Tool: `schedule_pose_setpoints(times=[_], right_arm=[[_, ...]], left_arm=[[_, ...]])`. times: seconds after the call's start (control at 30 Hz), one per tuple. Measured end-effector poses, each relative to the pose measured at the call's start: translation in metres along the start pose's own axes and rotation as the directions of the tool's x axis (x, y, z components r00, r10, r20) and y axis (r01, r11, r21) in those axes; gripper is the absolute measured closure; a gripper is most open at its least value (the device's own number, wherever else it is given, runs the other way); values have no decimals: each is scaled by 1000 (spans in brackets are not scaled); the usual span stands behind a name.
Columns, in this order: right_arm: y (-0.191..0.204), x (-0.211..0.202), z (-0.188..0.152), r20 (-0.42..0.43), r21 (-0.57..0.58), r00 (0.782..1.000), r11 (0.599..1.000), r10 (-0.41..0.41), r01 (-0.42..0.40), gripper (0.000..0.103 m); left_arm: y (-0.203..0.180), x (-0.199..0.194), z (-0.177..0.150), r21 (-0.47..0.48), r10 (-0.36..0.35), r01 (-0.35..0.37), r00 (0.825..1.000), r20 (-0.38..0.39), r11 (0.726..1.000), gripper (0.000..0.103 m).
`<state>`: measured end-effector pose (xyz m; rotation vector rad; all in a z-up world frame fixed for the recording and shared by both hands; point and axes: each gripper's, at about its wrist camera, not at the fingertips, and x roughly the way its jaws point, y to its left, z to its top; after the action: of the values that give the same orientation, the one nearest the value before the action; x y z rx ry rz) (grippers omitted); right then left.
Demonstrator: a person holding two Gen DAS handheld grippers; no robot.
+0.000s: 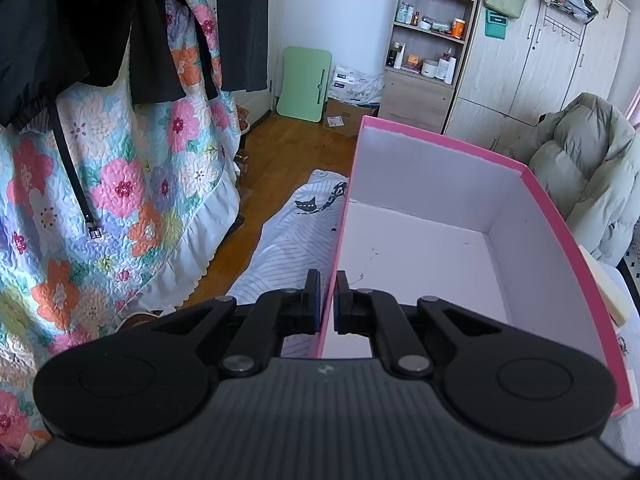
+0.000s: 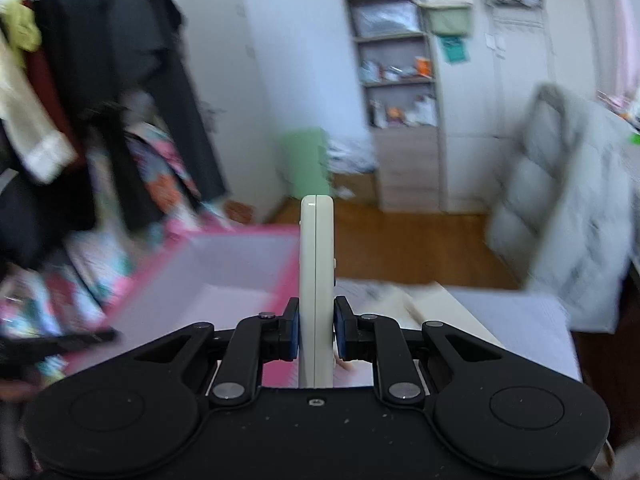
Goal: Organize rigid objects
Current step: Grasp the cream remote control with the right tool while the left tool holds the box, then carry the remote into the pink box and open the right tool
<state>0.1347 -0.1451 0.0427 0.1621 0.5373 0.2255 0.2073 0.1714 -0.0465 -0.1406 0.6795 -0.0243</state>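
Observation:
A pink box [image 1: 560, 216] with a white inside stands open on the bed, nothing visible in it. My left gripper [image 1: 329, 280] is shut on the box's near left wall, one finger outside and one inside. In the blurred right wrist view, my right gripper [image 2: 316, 308] is shut on a cream-white flat device [image 2: 317, 248] held on edge and standing upright between the pads. The pink box [image 2: 240, 236] lies below and to the left of that device.
A striped white bedsheet [image 1: 288, 248] with a cat print lies under the box. A floral quilt [image 1: 120, 184] and dark clothes [image 1: 100, 40] hang at left. A grey puffer coat [image 1: 592, 184] sits at right. Shelves [image 1: 432, 32] and wardrobes [image 1: 540, 60] line the far wall.

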Motion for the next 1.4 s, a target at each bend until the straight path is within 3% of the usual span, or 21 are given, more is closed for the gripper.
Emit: schedule_pose_setpoints(times=[0.17,0.27,0.33,0.47,0.63,0.8,0.87,0.93,1.03,1.2,1.33,1.4], right_arm=[[39,29,29,-65,-47,981,981,184,-188,83],[56,61,32,-133,-57,961,966,244,-253,83],[68,87,26,-181,-61,959,970,219,-233,83],[86,140,22,-261,-106,950,974,169,-202,83],[114,193,23,-322,-267,946,954,42,-133,83],[122,244,19,-419,-323,905,944,-77,-69,83],[128,255,16,-404,-363,907,931,-117,-42,82],[131,260,12,-410,-360,907,931,-101,-59,81],[118,268,12,-499,-174,867,979,4,-105,81],[117,263,8,-452,-178,892,981,-9,-81,82],[131,261,5,-387,-326,916,945,-104,-31,82],[125,257,9,-433,-254,901,963,-24,-96,76]], left_arm=[[-1,1,0,-1,6,-6,1000,12,1000,98],[4,2,0,-41,0,1,1000,22,999,97],[11,3,0,-92,-13,15,1000,24,996,97],[4,2,-4,-76,-5,8,999,38,997,97],[-1,0,-7,-66,-28,31,998,50,997,98],[0,0,-9,-60,-41,44,998,45,997,98],[0,0,-9,-55,-43,45,998,42,997,98],[1,0,-8,-55,-52,54,998,38,997,98],[5,0,-9,-68,-63,65,997,38,996,97],[3,1,-9,-57,-56,58,998,41,997,97],[3,1,-6,-57,-55,56,998,25,997,97],[1,1,-6,-44,-49,50,999,21,998,98]])
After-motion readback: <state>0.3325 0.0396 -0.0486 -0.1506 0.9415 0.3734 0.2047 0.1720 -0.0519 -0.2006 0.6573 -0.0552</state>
